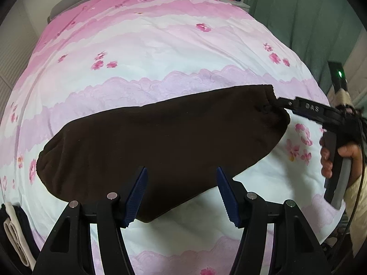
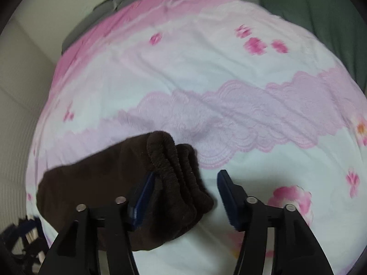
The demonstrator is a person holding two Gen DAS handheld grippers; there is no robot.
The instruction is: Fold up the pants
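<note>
Pants [image 1: 160, 142], brown, soft and limp, suit an elastic-waistband [image 2: 174, 171] hold at lower centre; left tongs [image 1: 182, 194] and right tongs [image 2: 185, 194] gape, released.

Bedroom: bed [image 1: 160, 52] w/ floral duvet

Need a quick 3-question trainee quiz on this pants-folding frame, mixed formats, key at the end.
1. True or false: the brown pants lie on a plain grey bedspread.
2. Multiple choice: in the right wrist view, the right gripper is A) open, with the elastic waistband between its fingers; B) shut on the waistband; C) away from the pants.
3. Fill in: in the left wrist view, the left gripper is ____ above the pants, pads not pressing cloth.

Key: 1 false, the bedspread is pink and white with flowers. 2 A. 3 open.
</note>
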